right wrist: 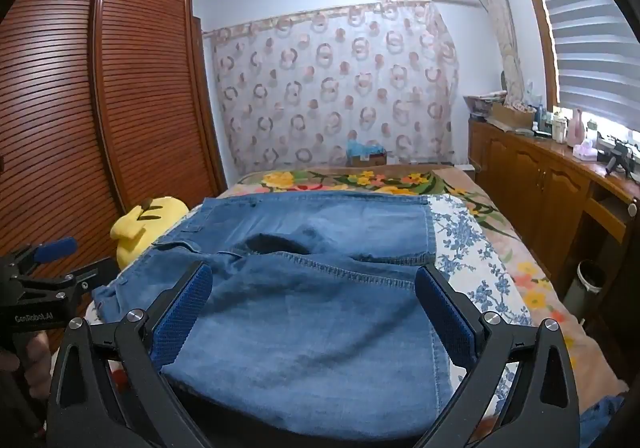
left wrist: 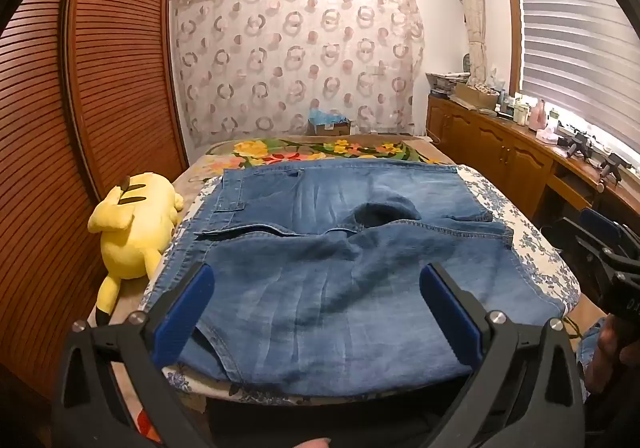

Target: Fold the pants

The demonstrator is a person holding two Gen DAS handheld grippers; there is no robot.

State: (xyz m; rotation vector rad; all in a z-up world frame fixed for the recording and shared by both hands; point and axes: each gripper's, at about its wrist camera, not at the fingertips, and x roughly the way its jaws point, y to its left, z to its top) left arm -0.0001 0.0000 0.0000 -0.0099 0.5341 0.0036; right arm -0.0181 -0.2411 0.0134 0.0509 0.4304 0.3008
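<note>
Both wrist views near, angled down; shared: jeans, perhaps bed.

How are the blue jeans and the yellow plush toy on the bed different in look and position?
The blue jeans are flat denim spread over the middle of the bed; the yellow plush toy is stuffed, rounded and bright.

The jeans lie in front of both open grippers; the toy lies at the bed's left edge, beside the wooden wardrobe.

Both rest on the bed, and neither is held.

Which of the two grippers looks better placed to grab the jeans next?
Probably the left gripper: open, it hangs over the jeans near their bunched corner. The right gripper, also open, faces flat denim. It's close, though.
</note>
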